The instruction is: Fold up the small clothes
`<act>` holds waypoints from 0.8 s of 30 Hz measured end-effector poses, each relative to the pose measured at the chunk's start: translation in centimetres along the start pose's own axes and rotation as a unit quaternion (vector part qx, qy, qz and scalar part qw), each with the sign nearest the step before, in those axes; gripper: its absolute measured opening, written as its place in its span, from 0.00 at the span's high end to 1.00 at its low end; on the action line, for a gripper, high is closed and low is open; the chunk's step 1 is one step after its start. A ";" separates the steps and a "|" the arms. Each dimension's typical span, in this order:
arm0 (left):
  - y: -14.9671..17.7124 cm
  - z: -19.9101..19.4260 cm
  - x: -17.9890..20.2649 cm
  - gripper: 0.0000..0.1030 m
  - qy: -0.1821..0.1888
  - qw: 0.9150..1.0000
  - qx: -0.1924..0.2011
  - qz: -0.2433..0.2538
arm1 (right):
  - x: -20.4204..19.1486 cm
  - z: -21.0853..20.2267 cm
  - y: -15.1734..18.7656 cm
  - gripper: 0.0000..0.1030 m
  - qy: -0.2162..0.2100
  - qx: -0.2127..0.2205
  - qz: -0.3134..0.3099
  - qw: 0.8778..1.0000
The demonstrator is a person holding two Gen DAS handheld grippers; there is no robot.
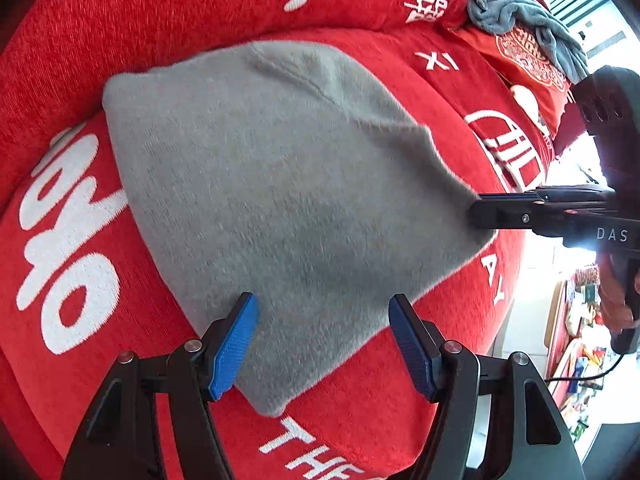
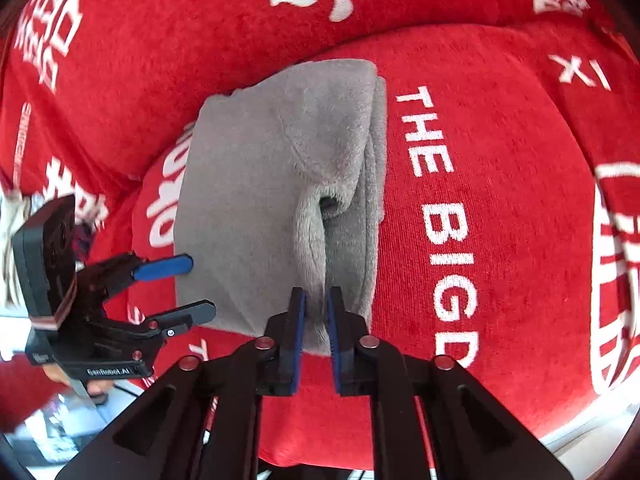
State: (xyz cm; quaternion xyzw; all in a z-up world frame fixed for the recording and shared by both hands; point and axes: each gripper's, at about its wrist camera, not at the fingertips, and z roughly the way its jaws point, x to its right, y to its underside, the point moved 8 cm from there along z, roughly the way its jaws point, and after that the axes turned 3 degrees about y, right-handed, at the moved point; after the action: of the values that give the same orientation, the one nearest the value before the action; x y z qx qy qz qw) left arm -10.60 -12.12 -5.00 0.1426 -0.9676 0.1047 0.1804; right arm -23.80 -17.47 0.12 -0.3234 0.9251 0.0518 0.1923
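- Lying flat on the red printed sofa cover (image 1: 400, 360), the grey fleece garment (image 1: 280, 184) is spread across the seat cushion, one edge already doubled over along its far side in the right wrist view.
- The right gripper (image 2: 316, 304) has its blue pads pinched on a raised ridge of the garment's near edge; fabric bunches between them.
- The left gripper (image 1: 322, 320) hovers spread wide over another edge, apparently holding nothing.
- The cloth looks light, soft and limp, with a fuzzy nap that should grip well against ribbed pads; it will likely sag and drag if lifted by one point.
- Best held at corners or along a hem, both grippers sharing the same edge.
- A second grey garment (image 1: 528, 24) sits crumpled on a cushion farther off.
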 end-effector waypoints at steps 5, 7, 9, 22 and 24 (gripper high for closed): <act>1.1 1.1 -0.5 0.32 0.002 1.000 -0.014 -0.005 | 2.1 1.5 0.9 0.94 -0.013 -0.004 0.054 0.998; 1.5 1.6 -0.7 0.32 -0.001 1.000 -0.017 -0.006 | 4.0 2.9 1.9 0.94 -0.003 -0.017 0.081 0.997; 1.9 1.8 -0.6 0.32 -0.007 1.000 -0.016 0.000 | 5.6 4.1 3.0 0.95 -0.027 -0.018 0.119 0.992; 2.7 -0.1 -1.1 0.31 -0.051 0.997 -0.029 -0.046 | 5.7 2.4 4.5 0.92 0.046 -0.056 0.111 0.991; 2.8 -0.8 -1.6 0.31 -0.061 0.995 -0.029 -0.068 | 5.8 1.8 4.7 0.91 0.041 -0.057 0.125 0.990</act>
State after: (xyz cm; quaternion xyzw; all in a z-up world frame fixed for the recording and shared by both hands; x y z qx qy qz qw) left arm -9.77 -8.95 -5.31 0.2085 -0.9675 0.0548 0.1320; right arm -30.28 -16.75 -3.96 -0.2172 0.9609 0.1153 0.1273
